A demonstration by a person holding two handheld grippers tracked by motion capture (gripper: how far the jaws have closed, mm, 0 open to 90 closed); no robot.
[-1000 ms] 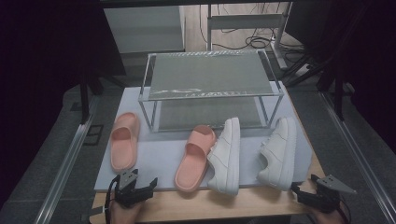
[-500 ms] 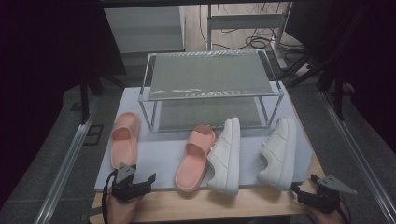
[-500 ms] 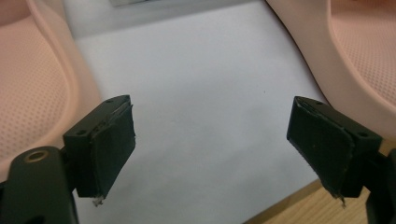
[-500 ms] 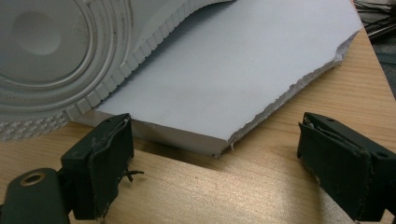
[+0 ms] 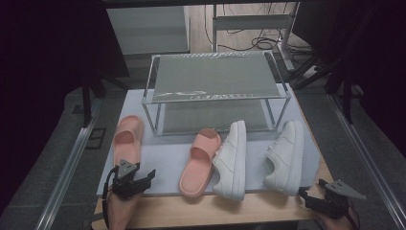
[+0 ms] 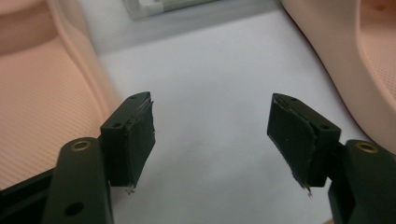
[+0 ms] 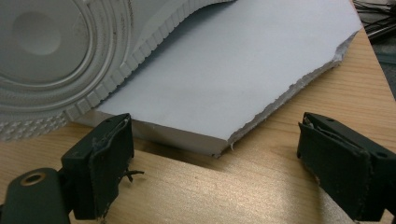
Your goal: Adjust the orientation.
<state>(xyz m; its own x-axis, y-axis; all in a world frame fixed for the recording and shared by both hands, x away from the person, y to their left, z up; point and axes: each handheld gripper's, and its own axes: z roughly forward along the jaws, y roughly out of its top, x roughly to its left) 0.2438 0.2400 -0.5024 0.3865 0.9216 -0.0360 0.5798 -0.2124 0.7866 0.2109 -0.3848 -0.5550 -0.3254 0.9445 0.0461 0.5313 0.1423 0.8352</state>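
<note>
High view: two pink slides (image 5: 128, 143), two white sneakers (image 5: 232, 160) | left gripper (image 6: 210, 137) fingers just closing, parted, empty | right gripper (image 7: 215, 154) fingers wide, empty, sneaker sole's ribbed tread close up.

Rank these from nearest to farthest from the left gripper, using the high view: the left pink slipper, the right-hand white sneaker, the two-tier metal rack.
1. Left pink slipper, just beyond the left gripper at the mat's left edge.
2. Two-tier metal rack, at the back, centre.
3. Right-hand white sneaker, across the mat at its right side.
</note>
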